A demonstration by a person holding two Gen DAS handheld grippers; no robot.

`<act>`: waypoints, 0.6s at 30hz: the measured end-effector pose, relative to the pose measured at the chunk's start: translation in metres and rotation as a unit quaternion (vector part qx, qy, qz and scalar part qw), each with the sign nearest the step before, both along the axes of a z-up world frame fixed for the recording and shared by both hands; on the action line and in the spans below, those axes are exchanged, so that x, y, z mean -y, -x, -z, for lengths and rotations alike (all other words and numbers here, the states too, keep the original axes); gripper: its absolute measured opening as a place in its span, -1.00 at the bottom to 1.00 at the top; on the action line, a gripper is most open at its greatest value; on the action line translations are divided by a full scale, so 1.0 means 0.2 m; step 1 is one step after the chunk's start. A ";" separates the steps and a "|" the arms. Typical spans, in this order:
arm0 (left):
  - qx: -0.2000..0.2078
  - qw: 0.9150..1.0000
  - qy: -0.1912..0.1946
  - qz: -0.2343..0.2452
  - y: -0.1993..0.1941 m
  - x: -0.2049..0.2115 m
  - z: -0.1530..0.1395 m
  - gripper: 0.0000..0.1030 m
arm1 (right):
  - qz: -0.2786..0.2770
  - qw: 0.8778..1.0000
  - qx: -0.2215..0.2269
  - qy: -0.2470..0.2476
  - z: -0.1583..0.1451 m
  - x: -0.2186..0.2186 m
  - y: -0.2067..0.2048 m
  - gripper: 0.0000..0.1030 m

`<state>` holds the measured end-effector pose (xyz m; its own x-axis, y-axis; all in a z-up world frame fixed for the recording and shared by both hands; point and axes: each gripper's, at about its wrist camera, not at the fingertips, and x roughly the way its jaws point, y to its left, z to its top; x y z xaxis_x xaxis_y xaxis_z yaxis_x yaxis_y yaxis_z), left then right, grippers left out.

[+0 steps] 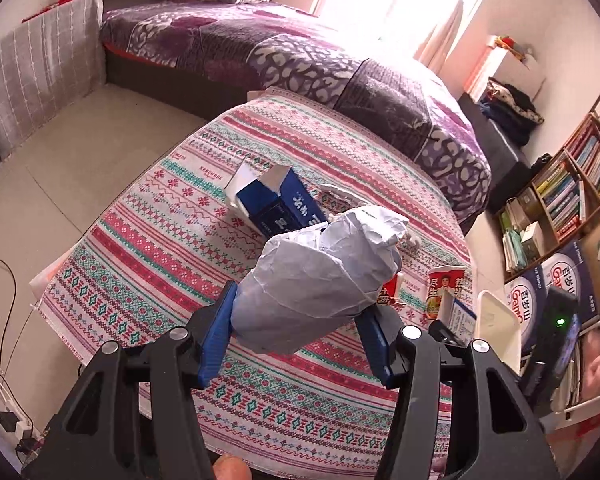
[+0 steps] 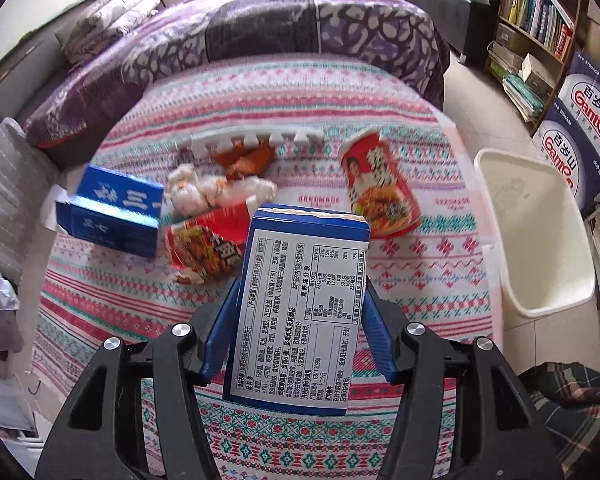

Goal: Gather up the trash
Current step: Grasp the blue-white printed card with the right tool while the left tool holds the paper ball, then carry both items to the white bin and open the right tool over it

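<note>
My left gripper (image 1: pixel 300 312) is shut on a crumpled ball of white paper (image 1: pixel 320 272) and holds it above the patterned tablecloth (image 1: pixel 160 248). My right gripper (image 2: pixel 298 308) is shut on a blue and white food box (image 2: pixel 300 312), label side up, above the table. On the cloth lie an open blue carton (image 1: pixel 276 204) (image 2: pixel 112 212), a red snack wrapper (image 2: pixel 208 244), a red noodle cup (image 2: pixel 380 188) (image 1: pixel 444 288), white crumpled tissue (image 2: pixel 196 192), orange peel (image 2: pixel 248 158) and a white toothed foam strip (image 2: pixel 256 138).
A white plastic bin (image 2: pixel 540 232) (image 1: pixel 496 328) stands on the floor right of the table. Behind the table is a bed with a purple blanket (image 1: pixel 300 56). A bookshelf (image 2: pixel 540 16) and blue water cartons (image 2: pixel 588 112) stand at the right. Cables (image 1: pixel 4 360) lie on the floor left.
</note>
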<state>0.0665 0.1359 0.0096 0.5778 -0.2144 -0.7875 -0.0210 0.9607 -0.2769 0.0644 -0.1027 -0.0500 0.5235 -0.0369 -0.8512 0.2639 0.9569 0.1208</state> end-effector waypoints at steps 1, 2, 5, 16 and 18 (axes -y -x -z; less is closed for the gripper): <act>0.008 1.000 -0.001 0.006 -0.01 0.02 -0.02 0.09 | 0.000 1.000 0.016 -0.003 -0.08 0.04 0.01 0.07; 0.016 1.000 -0.006 0.011 -0.01 0.05 -0.04 0.09 | 0.000 0.999 0.032 -0.007 -0.12 0.09 0.04 0.07; 0.038 0.999 -0.020 0.021 -0.02 0.11 -0.10 0.09 | -0.001 0.997 0.074 -0.018 -0.32 0.20 0.08 0.07; 0.065 0.997 -0.040 0.023 -0.05 0.28 -0.38 0.10 | 0.036 0.979 0.196 -0.049 -0.88 0.64 0.32 0.08; 0.071 0.996 -0.038 0.028 -0.05 0.33 -0.42 0.10 | 0.057 0.976 0.209 -0.029 -0.91 0.71 0.35 0.08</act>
<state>0.0763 0.0695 0.0930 0.6736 -0.1918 -0.7138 0.0678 0.9777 -0.1987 -0.0051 -0.2456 0.1324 0.8204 -0.0733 -0.5671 0.2842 0.9129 0.2931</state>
